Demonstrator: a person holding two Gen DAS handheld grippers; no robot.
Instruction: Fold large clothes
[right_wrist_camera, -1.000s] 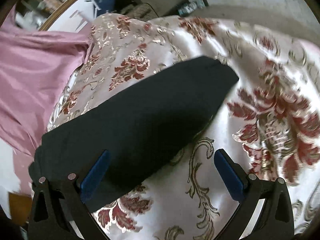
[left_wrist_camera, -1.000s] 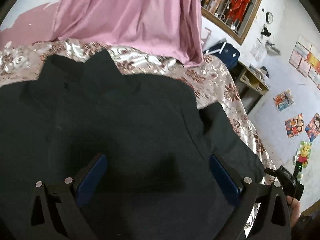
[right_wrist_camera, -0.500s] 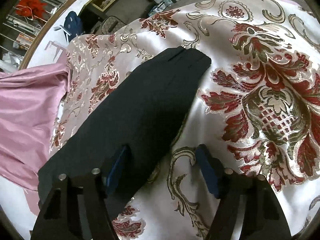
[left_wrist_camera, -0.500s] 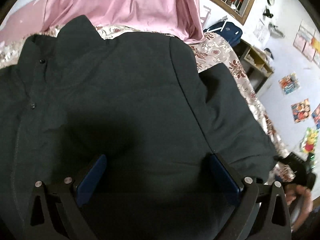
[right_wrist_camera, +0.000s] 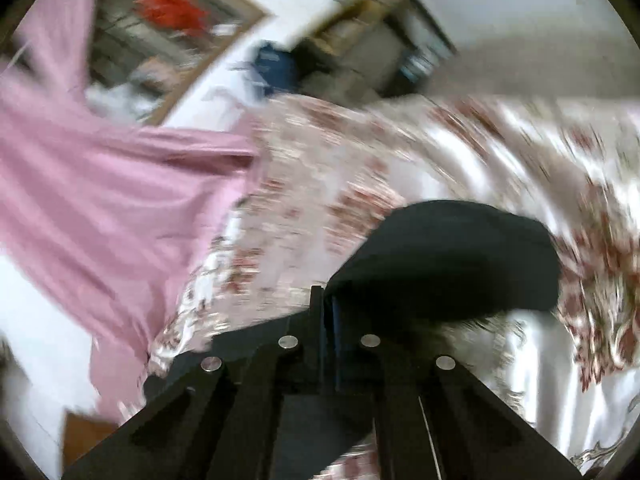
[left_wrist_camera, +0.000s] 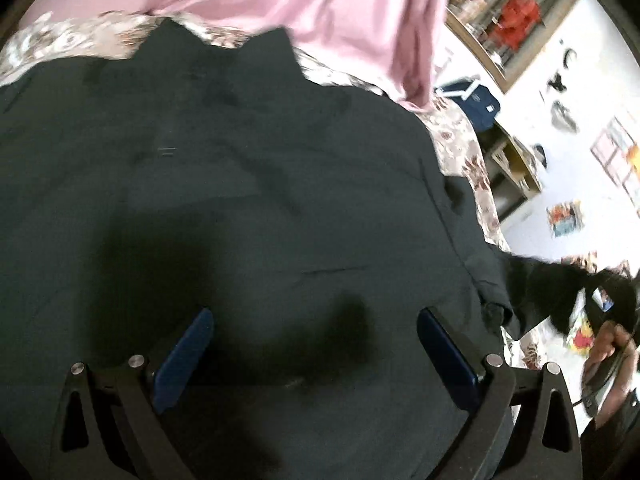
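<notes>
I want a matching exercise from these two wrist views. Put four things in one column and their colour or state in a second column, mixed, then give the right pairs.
Things:
1. left tongs
2. right tongs
3. curtain
4. bedspread

Colour or state:
A. pink, hanging
B. shut on the dark sleeve
C. shiny, with red flower pattern
D. open above the dark jacket

Pairs: 1-D, 2-B, 3-A, 4-C

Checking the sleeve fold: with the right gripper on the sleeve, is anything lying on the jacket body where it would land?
Nothing visible. The right gripper is shut on the sleeve, and the dark jacket lies bare on the floral bedspread. The open left gripper hovers over it.
</notes>
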